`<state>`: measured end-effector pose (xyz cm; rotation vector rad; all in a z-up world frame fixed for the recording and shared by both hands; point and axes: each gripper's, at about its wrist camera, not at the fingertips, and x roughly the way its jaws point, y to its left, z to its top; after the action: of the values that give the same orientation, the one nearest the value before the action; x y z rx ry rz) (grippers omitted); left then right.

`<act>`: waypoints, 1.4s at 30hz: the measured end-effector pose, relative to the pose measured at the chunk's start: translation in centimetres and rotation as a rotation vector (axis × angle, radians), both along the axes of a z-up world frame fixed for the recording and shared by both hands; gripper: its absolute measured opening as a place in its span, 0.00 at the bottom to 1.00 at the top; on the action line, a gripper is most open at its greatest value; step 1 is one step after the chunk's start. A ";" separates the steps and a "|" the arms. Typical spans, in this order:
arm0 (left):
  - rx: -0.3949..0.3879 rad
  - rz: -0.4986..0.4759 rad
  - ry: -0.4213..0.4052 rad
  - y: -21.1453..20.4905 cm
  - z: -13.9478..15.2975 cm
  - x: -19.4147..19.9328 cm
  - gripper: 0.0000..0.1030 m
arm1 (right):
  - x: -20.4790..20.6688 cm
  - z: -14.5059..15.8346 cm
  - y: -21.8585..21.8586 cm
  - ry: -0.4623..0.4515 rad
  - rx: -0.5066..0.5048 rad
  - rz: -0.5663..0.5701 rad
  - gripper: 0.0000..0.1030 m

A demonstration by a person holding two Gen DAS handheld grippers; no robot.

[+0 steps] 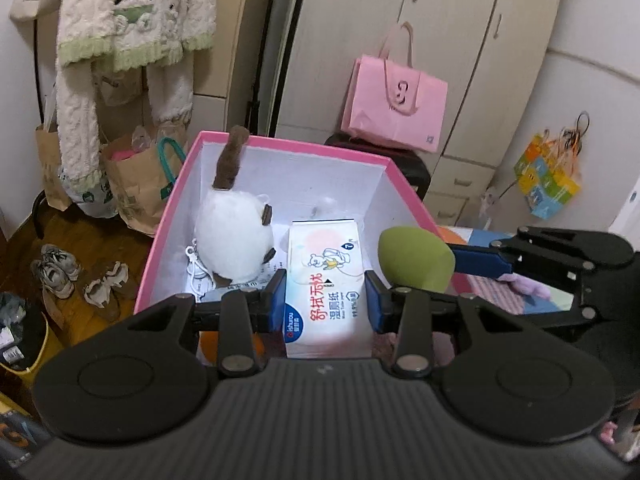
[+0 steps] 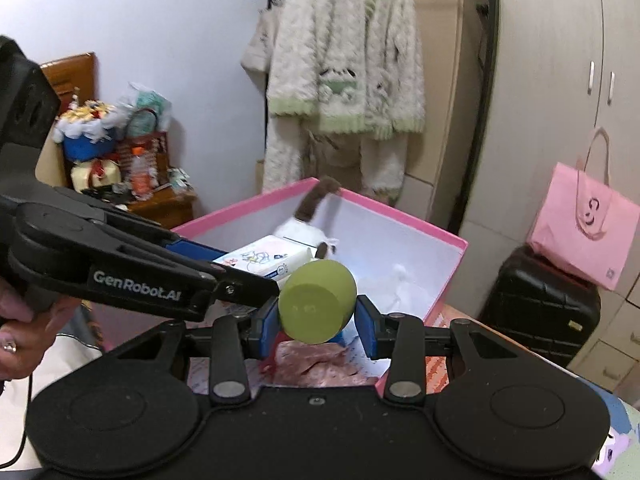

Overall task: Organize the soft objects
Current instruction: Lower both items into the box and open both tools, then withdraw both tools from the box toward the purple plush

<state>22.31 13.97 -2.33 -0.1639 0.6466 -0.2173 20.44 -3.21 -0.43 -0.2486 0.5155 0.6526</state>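
Left tongs (image 1: pixel 326 300) clamp the wet-wipe pack (image 1: pixel 326 280) by its long sides, its length running away into the pink box (image 1: pixel 280 146). Right tongs (image 2: pixel 316 320) squeeze the green sponge (image 2: pixel 318 304) at the box's near rim, flat base facing the right wrist camera, rounded end pointing into the box. Inside, a white plush toy (image 1: pixel 234 236) sits left of the pack, brown tail up. Beneath, probably a desk with patterned cloth. Behind: wardrobe (image 1: pixel 440 40), pink bag (image 1: pixel 394 106), hanging fuzzy sweater (image 2: pixel 344 60).

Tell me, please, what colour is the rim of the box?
The rim of the box is pink, and its inner walls are white; the left wrist view shows it best.
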 end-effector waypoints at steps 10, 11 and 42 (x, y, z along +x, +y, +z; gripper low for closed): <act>0.063 -0.002 0.120 0.3 -0.4 3.6 0.38 | 3.1 -1.3 1.2 0.063 -0.076 -0.014 0.44; 0.072 -0.002 0.119 0.1 -0.3 3.6 0.40 | 3.4 -1.4 1.4 0.065 -0.086 -0.016 0.44; 0.233 -0.025 0.038 -1.6 4.7 -7.5 0.85 | -5.4 2.8 -0.1 -0.045 -0.124 -0.027 0.80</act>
<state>14.82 12.39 2.40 0.0641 0.7065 -0.1619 15.09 -3.27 2.34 -0.3716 0.5161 0.5881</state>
